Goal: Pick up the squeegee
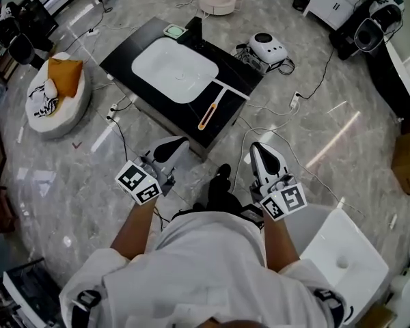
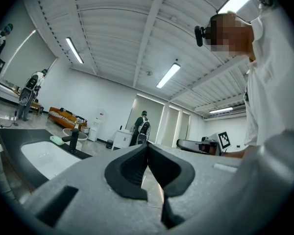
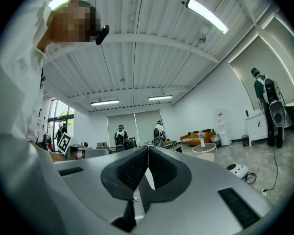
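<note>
Awaiting pickup, the squeegee (image 1: 212,109) lies on the black table (image 1: 125,55), on the bare strip just right of the white sink basin (image 1: 174,69) and close to the table's near corner. Its pale blade sits at the far end. The orange-rimmed handle runs back toward the person, slanting a little left in the head view, so the handle's free end is the part closest to both tools.

The left tool (image 1: 180,144) and the right tool (image 1: 257,150) are held level over the marble floor (image 1: 342,115), short of the table, with the squeegee ahead and between them. Each tool is clenched on nothing: in both gripper views the dark pads meet at the tip, with only the room behind.

The handle end appears nearer the left tool, just off the table's edge, while the right tool stands further aside, more in line with the blade. A pickup would likely need one tool to open and close in across the handle's long axis.
</note>
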The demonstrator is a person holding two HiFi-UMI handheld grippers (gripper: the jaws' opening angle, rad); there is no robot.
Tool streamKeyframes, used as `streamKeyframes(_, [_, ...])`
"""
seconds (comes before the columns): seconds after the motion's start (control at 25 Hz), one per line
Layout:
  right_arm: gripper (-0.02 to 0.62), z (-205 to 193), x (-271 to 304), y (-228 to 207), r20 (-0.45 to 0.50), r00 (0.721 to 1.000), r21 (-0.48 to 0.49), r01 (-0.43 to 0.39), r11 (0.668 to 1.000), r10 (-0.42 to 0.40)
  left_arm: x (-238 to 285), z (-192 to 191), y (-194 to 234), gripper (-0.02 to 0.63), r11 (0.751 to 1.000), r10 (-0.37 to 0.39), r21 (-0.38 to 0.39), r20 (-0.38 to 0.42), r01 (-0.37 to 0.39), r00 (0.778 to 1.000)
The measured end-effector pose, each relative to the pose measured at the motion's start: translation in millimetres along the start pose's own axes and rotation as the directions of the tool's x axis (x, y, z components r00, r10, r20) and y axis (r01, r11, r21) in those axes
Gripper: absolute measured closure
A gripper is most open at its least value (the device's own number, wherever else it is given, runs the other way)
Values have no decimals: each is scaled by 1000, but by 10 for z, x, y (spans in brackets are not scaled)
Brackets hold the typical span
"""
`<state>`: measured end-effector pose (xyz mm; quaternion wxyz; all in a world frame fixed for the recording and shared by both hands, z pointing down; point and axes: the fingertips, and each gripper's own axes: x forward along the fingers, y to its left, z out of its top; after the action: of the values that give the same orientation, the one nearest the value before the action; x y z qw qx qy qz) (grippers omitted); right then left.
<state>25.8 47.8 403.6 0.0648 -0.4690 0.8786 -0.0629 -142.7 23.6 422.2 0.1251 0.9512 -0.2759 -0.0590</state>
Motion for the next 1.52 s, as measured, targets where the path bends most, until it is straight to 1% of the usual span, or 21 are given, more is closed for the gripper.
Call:
streamKeyframes(0.16, [581, 16, 330, -369, 16, 1000, 16, -18, 1000, 18, 353, 48, 269, 591, 1000, 13, 6, -19, -13, 1000])
streamKeyframes(0.28, [581, 86, 608, -651, 40, 998, 14, -46, 999, 46, 637, 162, 474, 591, 999, 22, 36, -34, -21, 999])
streamKeyframes(0.44, [580, 215, 891, -1030, 72, 995, 33, -79, 996, 76, 1002, 347, 692, 591, 996, 55, 69, -50, -51, 997])
streamKeyframes(0.6, [581, 382, 1130, -1396, 79, 990, 36, -116, 993, 113, 1393, 492, 878, 591, 993, 67, 104, -99, -57, 993])
streamKeyframes(0.84, [581, 402, 1377, -1883, 72, 989, 55, -134, 989, 130, 1788, 538, 1231, 590, 989, 125, 100, -157, -110, 980])
streamKeyframes(0.96, [580, 310, 1464, -2053, 54, 989, 68, -143, 987, 139, 1959, 440, 1394, 589, 988, 138, 102, -219, -118, 966])
streamKeyframes(1.12, [581, 127, 1567, -2157, 21, 990, 98, -142, 985, 140, 2097, 252, 1566, 589, 990, 131, 91, -323, -107, 937])
streamKeyframes(1.24, [581, 43, 1643, -2191, 4, 991, 108, -135, 985, 136, 2161, 161, 1680, 589, 992, 123, 84, -365, -99, 923])
streamKeyframes(1.36, [580, -17, 1706, -2243, -11, 993, 111, -111, 987, 113, 2221, 62, 1777, 588, 993, 113, 72, -398, -92, 910])
streamKeyframes(1.52, [580, -83, 1764, -2299, -33, 997, 123, -69, 990, 73, 2251, -130, 1925, 586, 995, 99, 49, -472, -87, 876])
